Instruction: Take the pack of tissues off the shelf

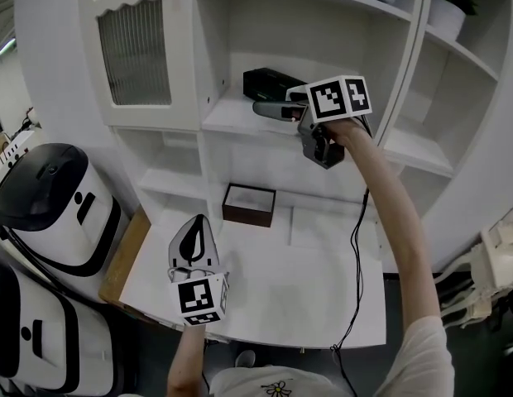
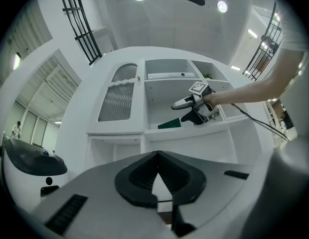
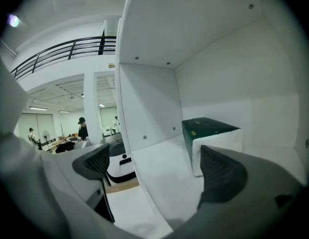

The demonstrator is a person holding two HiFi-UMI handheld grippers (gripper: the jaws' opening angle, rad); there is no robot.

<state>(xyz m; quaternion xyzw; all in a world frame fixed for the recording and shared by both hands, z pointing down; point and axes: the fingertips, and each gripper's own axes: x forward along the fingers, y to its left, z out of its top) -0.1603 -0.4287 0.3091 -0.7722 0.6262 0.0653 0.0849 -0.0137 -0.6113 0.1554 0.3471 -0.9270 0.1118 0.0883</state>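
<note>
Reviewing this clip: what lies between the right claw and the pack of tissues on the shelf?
Nothing. The right gripper view shows only bare white shelf between the open right claw and the pack of tissues.

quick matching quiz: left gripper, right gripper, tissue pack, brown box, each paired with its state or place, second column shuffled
1. left gripper
2. right gripper
3. tissue pack
4. brown box

A. on the desk
B. jaws apart, nothing gripped
C. on the shelf
D. jaws together

Pairs: 1-D, 2-B, 3-C, 4-A
</note>
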